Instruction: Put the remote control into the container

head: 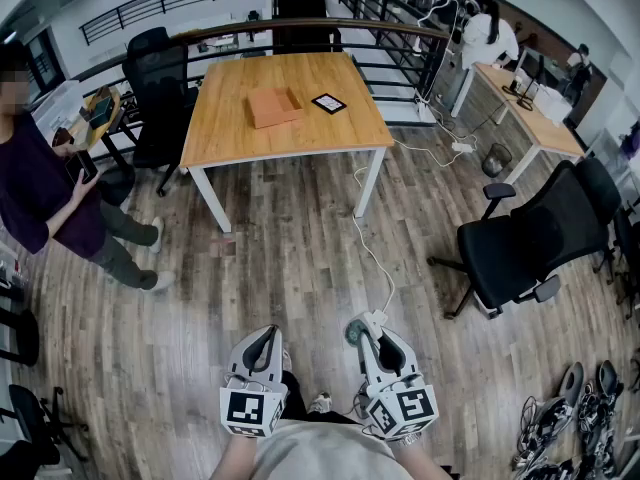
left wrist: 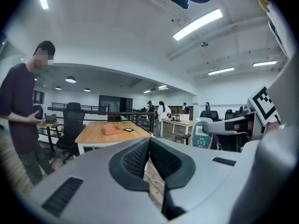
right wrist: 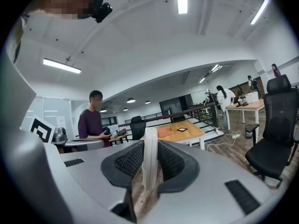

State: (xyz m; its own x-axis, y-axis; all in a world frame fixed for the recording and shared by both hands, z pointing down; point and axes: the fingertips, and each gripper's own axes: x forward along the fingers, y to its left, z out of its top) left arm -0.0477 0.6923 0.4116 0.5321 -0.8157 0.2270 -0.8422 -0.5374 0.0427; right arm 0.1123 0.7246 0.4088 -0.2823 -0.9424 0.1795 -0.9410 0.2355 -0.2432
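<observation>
My right gripper (head: 368,340) is shut on a white remote control (head: 358,330) with a greenish button face, held low in front of the person's body. In the right gripper view the remote (right wrist: 150,164) stands edge-on between the ribbed pads. My left gripper (head: 265,336) hangs beside it, jaws pressed together with nothing in them (left wrist: 149,146). From the left gripper view the remote's face (left wrist: 203,136) shows at the right. The container, a flat orange-brown box (head: 273,106), lies far ahead on a wooden table (head: 230,138), also seen as the box (left wrist: 111,130) and the box (right wrist: 166,132).
A black-and-white marker card (head: 329,103) lies beside the box. A person in a dark purple top (head: 40,198) stands at the left. Office chairs stand at the right (head: 530,238) and behind the table (head: 155,88). A white cable (head: 375,258) runs across the wooden floor.
</observation>
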